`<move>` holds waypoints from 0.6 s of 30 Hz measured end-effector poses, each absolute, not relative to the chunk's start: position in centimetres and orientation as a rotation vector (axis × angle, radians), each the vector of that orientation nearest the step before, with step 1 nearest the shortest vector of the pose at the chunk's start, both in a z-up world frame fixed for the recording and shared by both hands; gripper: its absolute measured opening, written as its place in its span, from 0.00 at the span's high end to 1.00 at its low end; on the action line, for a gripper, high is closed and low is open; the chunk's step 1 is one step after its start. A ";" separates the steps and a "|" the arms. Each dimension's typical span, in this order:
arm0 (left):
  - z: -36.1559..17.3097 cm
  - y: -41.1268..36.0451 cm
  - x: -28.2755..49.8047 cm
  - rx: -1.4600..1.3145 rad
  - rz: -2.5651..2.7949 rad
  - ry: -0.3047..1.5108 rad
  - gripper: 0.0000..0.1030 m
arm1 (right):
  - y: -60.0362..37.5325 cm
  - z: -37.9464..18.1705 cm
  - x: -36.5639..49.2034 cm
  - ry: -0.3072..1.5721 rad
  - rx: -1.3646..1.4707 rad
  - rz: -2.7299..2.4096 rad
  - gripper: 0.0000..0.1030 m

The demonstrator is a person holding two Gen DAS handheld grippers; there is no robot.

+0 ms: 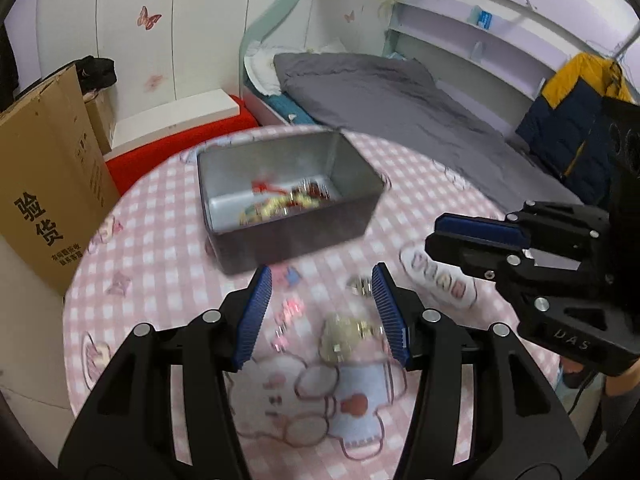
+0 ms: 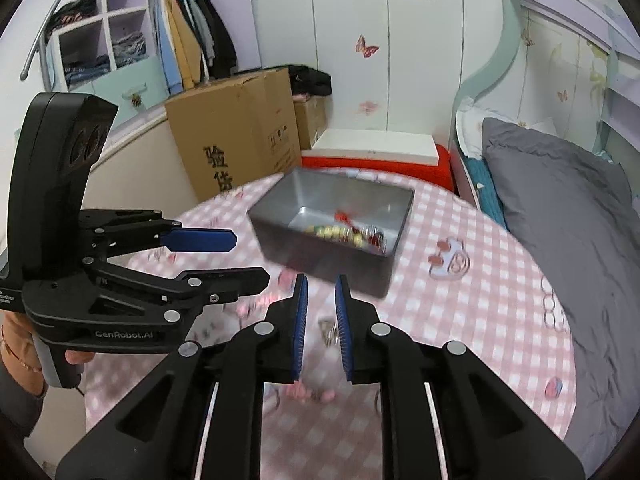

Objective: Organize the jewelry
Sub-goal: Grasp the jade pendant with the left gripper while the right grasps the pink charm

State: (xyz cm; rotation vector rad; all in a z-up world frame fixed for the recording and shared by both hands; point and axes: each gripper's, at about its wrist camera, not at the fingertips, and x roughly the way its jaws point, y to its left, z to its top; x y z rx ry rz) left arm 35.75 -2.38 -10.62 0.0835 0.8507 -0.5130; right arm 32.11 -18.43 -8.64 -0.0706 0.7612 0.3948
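Observation:
An open grey metal tin [image 1: 352, 216] [image 2: 280, 236] stands on the round pink-checked table [image 1: 168, 248] [image 2: 480, 280]. A heap of colourful jewelry [image 1: 280, 202] [image 2: 348, 234] lies inside it. Loose pieces lie blurred on the cloth in front of the tin: a gold piece [image 1: 344, 334], a small silver piece [image 1: 360, 284] [image 2: 327, 330] and pink pieces [image 1: 290, 310]. My left gripper [image 1: 322, 276] [image 2: 252, 258] hovers open above them, holding nothing. My right gripper [image 2: 321, 280] [image 1: 434, 238] is beside it on the right. Its jaws stand a narrow gap apart with nothing between the pads.
A cardboard box [image 1: 44, 184] [image 2: 240, 132] stands left of the table. A red seat with a white board [image 1: 180, 120] [image 2: 376, 148] is behind it. A bed with grey bedding [image 1: 380, 92] [image 2: 560, 208] runs along the right edge. A person's hand [image 2: 76, 358] holds the left gripper.

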 end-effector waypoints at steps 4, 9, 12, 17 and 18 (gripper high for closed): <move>-12.5 -2.9 34.5 0.114 -0.520 0.883 0.49 | -18.6 -10.0 30.8 0.792 -0.079 0.389 0.84; -14.5 -3.5 33.4 0.154 -0.503 0.905 0.50 | -19.0 -11.7 30.0 0.829 -0.082 0.377 0.79; -15.3 -3.7 33.2 0.165 -0.488 0.915 0.50 | -19.5 -12.9 29.6 0.846 -0.091 0.367 0.75; -16.5 -4.4 33.5 0.198 -0.456 0.927 0.50 | -19.5 -14.5 29.4 0.871 -0.099 0.370 0.70; -16.7 -4.5 33.6 0.206 -0.449 0.930 0.50 | -19.5 -14.6 29.3 0.875 -0.102 0.373 0.68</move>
